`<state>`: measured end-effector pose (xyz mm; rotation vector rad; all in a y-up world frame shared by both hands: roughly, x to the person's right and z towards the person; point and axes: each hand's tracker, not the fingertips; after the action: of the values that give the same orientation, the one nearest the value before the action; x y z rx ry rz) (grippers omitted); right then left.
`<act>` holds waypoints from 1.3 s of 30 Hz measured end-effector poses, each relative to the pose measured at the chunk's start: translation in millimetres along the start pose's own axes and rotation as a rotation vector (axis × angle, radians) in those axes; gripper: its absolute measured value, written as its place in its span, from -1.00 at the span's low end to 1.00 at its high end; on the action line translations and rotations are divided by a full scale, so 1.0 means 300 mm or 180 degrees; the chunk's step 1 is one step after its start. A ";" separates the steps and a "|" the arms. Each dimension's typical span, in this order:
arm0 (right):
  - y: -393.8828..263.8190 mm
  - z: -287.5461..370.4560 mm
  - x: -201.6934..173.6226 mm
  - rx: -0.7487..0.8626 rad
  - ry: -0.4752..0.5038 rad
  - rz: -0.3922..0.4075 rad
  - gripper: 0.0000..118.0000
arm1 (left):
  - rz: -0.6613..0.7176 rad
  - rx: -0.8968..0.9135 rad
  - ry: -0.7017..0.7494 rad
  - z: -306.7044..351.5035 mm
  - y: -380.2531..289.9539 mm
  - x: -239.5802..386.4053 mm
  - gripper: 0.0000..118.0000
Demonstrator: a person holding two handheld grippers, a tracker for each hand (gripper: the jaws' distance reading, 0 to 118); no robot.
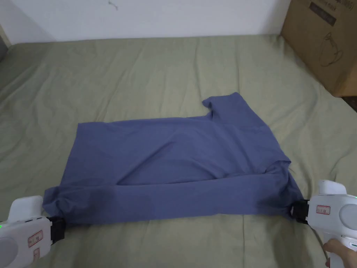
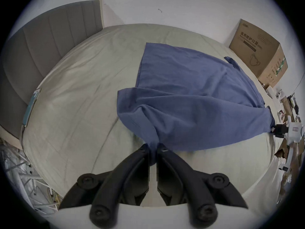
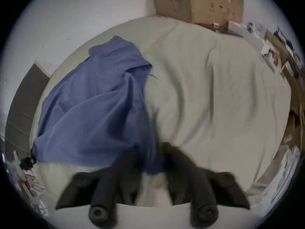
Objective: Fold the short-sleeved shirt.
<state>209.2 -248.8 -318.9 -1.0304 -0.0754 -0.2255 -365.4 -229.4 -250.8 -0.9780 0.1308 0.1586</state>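
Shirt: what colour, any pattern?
The shirt is plain blue, no pattern; clearest in the head view.

One blue shirt [image 1: 174, 167], two grippers (left gripper [image 1: 59, 228], right gripper [image 1: 296, 211]), one cardboard box [image 1: 324, 42] beyond the right one.

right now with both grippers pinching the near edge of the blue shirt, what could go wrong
1. The left gripper holds only a thin bunch of the shirt, so the cloth may slip out when lifted.
2. The right gripper view is blurred; the right gripper grips a bunched corner, and uneven pull could skew the fold.
3. The far sleeve lies spread, and dragging over the wrinkled bed sheet may crumple it.
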 end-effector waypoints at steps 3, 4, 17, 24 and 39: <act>0.007 0.060 -0.046 0.0055 -0.0076 0.0353 -0.83 | -0.0042 -0.0006 0.0016 0.011 0.007 0.006 -0.90; 0.011 0.072 -0.055 0.0093 -0.0105 0.0419 -0.84 | -0.0051 -0.0002 0.0015 0.016 0.010 0.002 -0.90; 0.026 0.192 0.095 0.0173 0.0244 0.0080 -0.86 | -0.0361 0.0106 0.0090 0.200 -0.006 -0.018 -0.90; -0.139 0.231 0.202 -0.0076 0.0167 -0.0044 -0.86 | -0.0235 -0.0152 0.0080 0.232 -0.178 -0.068 -0.91; -0.115 0.302 0.119 0.0139 -0.0039 0.0301 0.46 | 0.0247 0.0169 -0.0012 0.294 -0.213 -0.128 0.59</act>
<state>240.3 -193.7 -237.4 -0.9893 -0.0424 -0.1308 -387.3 -193.8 -143.3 -0.9204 0.1689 0.2269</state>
